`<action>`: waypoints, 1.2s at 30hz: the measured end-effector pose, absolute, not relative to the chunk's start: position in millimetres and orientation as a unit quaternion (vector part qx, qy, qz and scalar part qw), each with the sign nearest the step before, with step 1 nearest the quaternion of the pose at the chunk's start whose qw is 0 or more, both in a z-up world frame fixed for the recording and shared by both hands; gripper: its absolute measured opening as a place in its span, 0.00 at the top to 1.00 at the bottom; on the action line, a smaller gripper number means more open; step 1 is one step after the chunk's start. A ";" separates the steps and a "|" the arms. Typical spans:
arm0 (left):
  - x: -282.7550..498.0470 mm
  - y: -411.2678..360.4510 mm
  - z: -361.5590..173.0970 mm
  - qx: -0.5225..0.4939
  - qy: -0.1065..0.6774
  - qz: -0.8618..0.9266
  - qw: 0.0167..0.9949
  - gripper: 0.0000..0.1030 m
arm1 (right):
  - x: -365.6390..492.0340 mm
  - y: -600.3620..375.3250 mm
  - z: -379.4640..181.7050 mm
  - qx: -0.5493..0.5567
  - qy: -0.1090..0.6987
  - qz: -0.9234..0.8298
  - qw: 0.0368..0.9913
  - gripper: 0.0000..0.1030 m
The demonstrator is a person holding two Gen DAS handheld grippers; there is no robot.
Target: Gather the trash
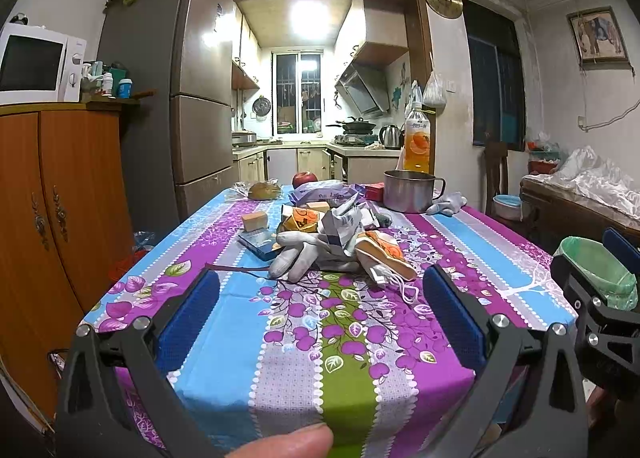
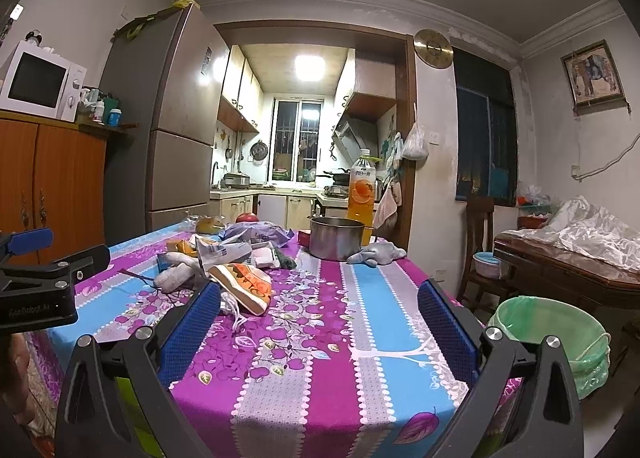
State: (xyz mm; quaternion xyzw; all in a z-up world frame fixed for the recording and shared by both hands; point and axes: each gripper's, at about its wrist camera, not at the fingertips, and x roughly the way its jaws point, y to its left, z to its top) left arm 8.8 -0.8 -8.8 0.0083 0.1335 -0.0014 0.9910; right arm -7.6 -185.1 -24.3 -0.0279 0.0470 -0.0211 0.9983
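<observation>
Trash (image 1: 340,234) lies on the table (image 1: 248,322); left claw (image 1: 320,310) and right claw (image 2: 318,322) gape wide, holding nothing.

1. We face a lit kitchen alcove (image 1: 308,98) with a barred window (image 1: 298,92).
2. A grey fridge (image 1: 176,98) stands left, beside an orange cabinet (image 1: 60,194) bearing a microwave (image 1: 38,64).
3. A dark window (image 2: 484,146) sits right.

On the table (image 1: 248,338) a glove (image 1: 304,258) lies in the middle, with crumpled paper (image 1: 344,226) on it and a face mask (image 1: 390,278) just right of it. Behind them stands a metal pot (image 1: 408,191), and a bottle (image 1: 417,138) behind the pot. The bin (image 2: 560,338) stands beside the table, at its right.
</observation>
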 end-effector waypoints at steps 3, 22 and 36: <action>8.8 -2.8 -9.7 0.009 0.134 -0.001 0.991 0.05 | -7.5 -185.1 -23.7 -0.029 0.048 -0.020 0.998 0.05; 11.6 -0.9 -12.9 0.011 0.137 -0.003 0.990 0.05 | -4.2 -183.6 -24.4 -0.031 0.054 -0.011 0.998 0.05; 12.6 0.2 -13.1 0.011 0.138 -0.003 0.990 0.05 | -4.5 -183.4 -23.9 -0.031 0.054 -0.011 0.998 0.05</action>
